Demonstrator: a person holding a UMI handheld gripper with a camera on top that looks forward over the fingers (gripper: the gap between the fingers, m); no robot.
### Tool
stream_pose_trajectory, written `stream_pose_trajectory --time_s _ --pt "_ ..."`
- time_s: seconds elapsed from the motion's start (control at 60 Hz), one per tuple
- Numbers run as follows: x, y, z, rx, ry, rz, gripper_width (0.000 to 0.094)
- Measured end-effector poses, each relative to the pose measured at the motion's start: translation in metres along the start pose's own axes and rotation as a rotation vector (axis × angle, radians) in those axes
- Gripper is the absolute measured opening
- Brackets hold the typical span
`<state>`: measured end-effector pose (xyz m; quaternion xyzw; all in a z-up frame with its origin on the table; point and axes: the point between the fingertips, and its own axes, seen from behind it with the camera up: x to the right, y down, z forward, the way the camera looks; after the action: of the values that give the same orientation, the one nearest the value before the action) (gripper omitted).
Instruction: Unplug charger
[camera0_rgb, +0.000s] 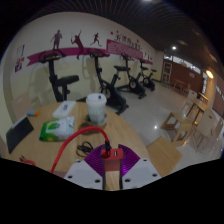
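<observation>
A red charger plug sits between my gripper's two purple pads, and both pads press on its sides. Its red cable loops up and away to the left over the wooden table. The socket or whatever the plug may sit in is hidden behind the plug and fingers.
Beyond the fingers on the table stand a white roll, a white box and a green packet. A black object lies at the table's left edge. Exercise bikes stand on the floor behind, and wooden chairs to the right.
</observation>
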<state>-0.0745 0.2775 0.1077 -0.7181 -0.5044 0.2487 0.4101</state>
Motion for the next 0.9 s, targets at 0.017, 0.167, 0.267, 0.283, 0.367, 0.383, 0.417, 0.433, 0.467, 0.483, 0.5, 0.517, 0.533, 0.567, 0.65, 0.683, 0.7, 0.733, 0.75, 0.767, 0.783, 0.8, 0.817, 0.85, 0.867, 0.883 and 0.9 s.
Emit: stream_pose_trajectory --time_s 0.017,0.167,0.267,0.283,0.367,0.383,0.417,0.433,0.467,0.483,0.5,0.517,0.533,0.567,0.65,0.683,0.7,0.733,0.75,0.767,0.783,0.8,0.817,0.85,0.867,0.883,0.9 --pt "0.002 0.006 0.003 -0.018 0.0 -0.005 0.0178" --pt "0.008 0.07 0.03 -0.174 -0.046 -0.025 0.0208" --pt "0.005 0.109 0.041 -0.277 -0.07 -0.068 0.0268" --pt "0.004 0.116 0.041 -0.296 -0.075 -0.074 0.0283" --pt "0.012 0.12 0.04 -0.309 -0.069 -0.103 0.0435" --pt "0.016 0.116 0.041 -0.307 -0.061 -0.108 0.0509" --pt "0.025 0.114 0.035 -0.298 -0.042 -0.12 0.0656" --pt "0.027 0.112 0.032 -0.297 -0.041 -0.127 0.073" --pt "0.032 0.108 0.024 -0.289 -0.042 -0.134 0.0877" --pt "0.032 0.106 0.018 -0.286 -0.052 -0.131 0.0872" --pt "0.031 0.104 0.012 -0.281 -0.065 -0.125 0.0864" --pt "0.031 0.101 0.005 -0.278 -0.077 -0.115 0.0856" --pt "0.03 0.096 0.0 -0.275 -0.088 -0.105 0.0858" --pt "0.031 0.09 -0.018 -0.261 -0.108 -0.085 0.0857" --pt "0.041 0.072 -0.071 -0.225 -0.136 -0.067 0.0854" --pt "0.045 0.066 -0.095 -0.216 -0.141 -0.062 0.0857" --pt "0.046 0.063 -0.107 -0.209 -0.146 -0.058 0.0864" --pt "0.048 0.055 -0.131 -0.196 -0.16 -0.049 0.0866" --pt "0.049 0.053 -0.143 -0.19 -0.165 -0.043 0.0866" --pt "0.051 0.05 -0.155 -0.184 -0.168 -0.036 0.0861" --pt "0.053 0.047 -0.167 -0.18 -0.168 -0.028 0.0863" --pt "0.055 0.045 -0.179 -0.177 -0.166 -0.022 0.0863" --pt "0.058 0.044 -0.191 -0.175 -0.164 -0.015 0.0864" --pt "0.062 0.04 -0.21 -0.169 -0.154 -0.005 0.0865" --pt "0.065 0.039 -0.22 -0.165 -0.148 -0.001 0.0861" --pt "0.068 0.039 -0.229 -0.162 -0.14 0.001 0.0862" --pt "0.071 0.038 -0.238 -0.158 -0.131 0.004 0.0864"
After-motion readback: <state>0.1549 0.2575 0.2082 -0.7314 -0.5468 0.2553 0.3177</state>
